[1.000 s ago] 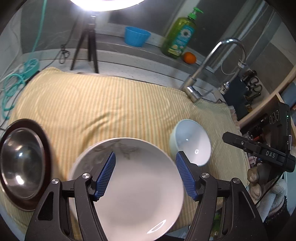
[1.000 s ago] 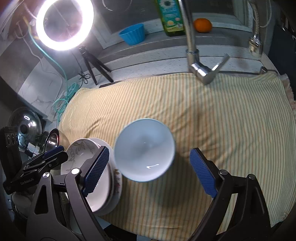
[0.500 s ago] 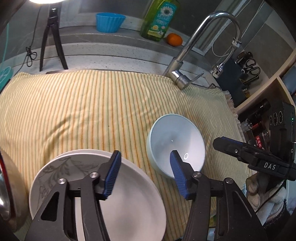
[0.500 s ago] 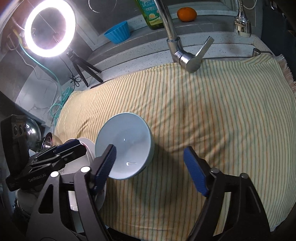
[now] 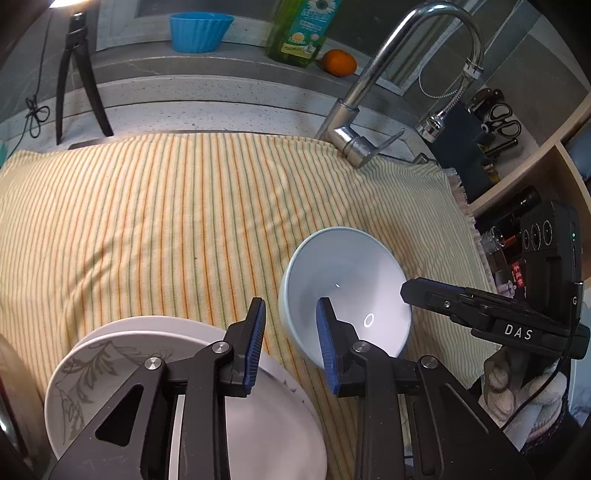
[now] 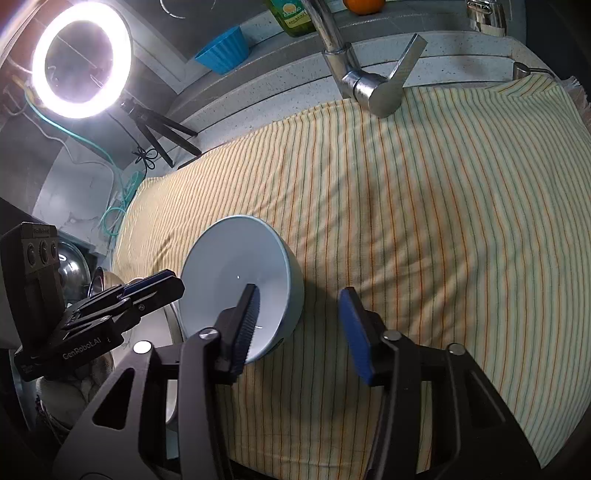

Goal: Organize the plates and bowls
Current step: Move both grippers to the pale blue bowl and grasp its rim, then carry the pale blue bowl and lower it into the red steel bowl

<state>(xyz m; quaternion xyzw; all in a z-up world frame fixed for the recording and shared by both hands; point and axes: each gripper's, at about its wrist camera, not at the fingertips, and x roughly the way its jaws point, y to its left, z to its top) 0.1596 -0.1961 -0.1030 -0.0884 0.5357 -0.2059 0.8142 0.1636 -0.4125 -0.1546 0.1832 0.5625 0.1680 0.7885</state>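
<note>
Bowl [image 5: 347, 291] rim between both grippers' closing fingers, plates [image 5: 110, 369] beside, faucet [image 5: 354, 144] behind

Your left wrist camera is looking steeply down along its own fingers, sitting close over the striped towel [image 5: 177, 221] and facing the back ledge with the faucet [image 5: 373, 92]. Your right wrist camera is looking down the same way from the other side, also close, catching the ring light [image 6: 81, 59] at upper left. Both views are sharing the pale bowl [image 5: 347, 288], the towel, the faucet and the blue cup [image 5: 199, 31]. Each camera is also picking up the opposite gripper at its frame edge.
</note>
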